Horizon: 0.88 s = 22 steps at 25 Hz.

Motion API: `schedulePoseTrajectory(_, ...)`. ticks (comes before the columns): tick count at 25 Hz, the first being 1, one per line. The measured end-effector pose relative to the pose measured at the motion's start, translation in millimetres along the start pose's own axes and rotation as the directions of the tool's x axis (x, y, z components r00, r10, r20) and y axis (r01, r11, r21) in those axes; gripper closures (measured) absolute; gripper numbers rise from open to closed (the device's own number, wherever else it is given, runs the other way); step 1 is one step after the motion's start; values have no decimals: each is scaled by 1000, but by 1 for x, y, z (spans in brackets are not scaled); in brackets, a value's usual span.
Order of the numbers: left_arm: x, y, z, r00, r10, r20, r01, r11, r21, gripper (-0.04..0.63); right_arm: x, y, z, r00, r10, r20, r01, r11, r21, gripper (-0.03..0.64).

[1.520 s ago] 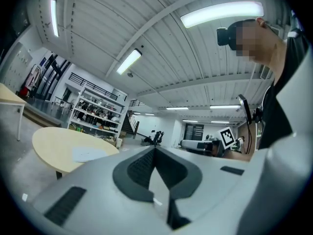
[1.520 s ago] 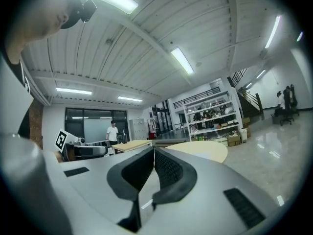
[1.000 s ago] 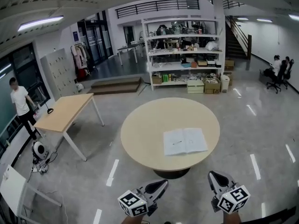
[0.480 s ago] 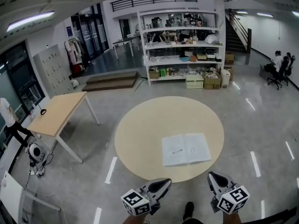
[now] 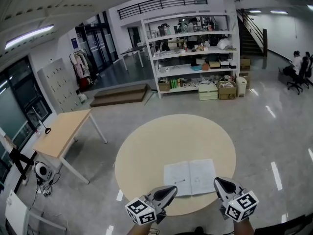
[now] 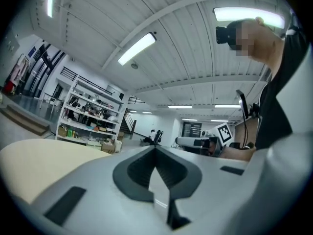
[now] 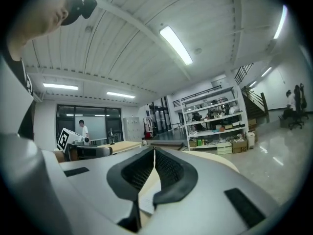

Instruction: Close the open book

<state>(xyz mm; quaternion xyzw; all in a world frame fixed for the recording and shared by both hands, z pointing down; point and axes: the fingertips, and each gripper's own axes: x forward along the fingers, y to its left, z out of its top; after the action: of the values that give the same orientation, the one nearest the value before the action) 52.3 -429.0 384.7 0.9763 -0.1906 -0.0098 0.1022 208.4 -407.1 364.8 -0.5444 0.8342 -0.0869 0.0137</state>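
Note:
An open book [image 5: 190,177] lies flat with its white pages up, on the near side of a round beige table [image 5: 161,141]. In the head view my left gripper [image 5: 172,188] hangs shut at the table's near edge, just left of the book's near left corner. My right gripper [image 5: 218,180] is also shut, its tip beside the book's near right corner. Neither touches the book. In the left gripper view the left gripper [image 6: 155,149] has its jaws pressed together with nothing in them. The right gripper [image 7: 154,150] looks the same in its own view, above the table [image 7: 215,158].
A rectangular wooden table [image 5: 63,131] stands to the left. Loaded white shelves [image 5: 195,58] and low steps [image 5: 120,94] are behind the round table. A person sits at the far right [image 5: 296,62], another stands at the left edge [image 5: 12,153]. Shiny floor surrounds the table.
Both grippers, still shut, have come forward to the round table. The book now lies close in front, between their tips, instead of well ahead of them.

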Motion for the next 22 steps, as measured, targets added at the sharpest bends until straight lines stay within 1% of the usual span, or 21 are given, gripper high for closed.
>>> schedulePoseTrajectory(2,16,8,4,1000,6,7,-6,1000,-2,598,10,-16,0,1000,6,-10,-6,1000,-5,617)
schedulePoseTrajectory(6,32,23,-4,999,-5,-34,4,1000,-6,598,31,-40,-9,1000,-15,0,15,997,78,617)
schedulePoseTrajectory(10,35,45,-1,999,5,-39,-5,1000,-17,598,51,-53,-15,999,-50,-12,51,991,126,615)
schedulePoseTrajectory(12,34,58,-8,998,6,-58,-7,1000,-15,598,61,-58,-31,996,-75,-36,80,983,163,615)
schedulePoseTrajectory(14,31,75,-28,997,13,-82,-16,999,-36,598,70,-64,-60,991,-107,-78,120,973,195,614)
schedulePoseTrajectory(16,24,89,-57,993,20,-116,-31,995,-90,598,75,-69,-99,982,-139,-130,169,953,252,593)
schedulePoseTrajectory(18,20,100,-88,986,20,-163,-44,988,-147,598,78,-72,-136,970,-158,-183,211,922,324,564)
schedulePoseTrajectory(21,21,110,-135,972,2,-236,-55,975,-217,598,85,-76,-184,953,-157,-259,257,873,415,540)
schedulePoseTrajectory(22,22,111,-150,965,-6,-261,-59,969,-240,598,87,-76,-199,948,-151,-281,269,851,451,527)
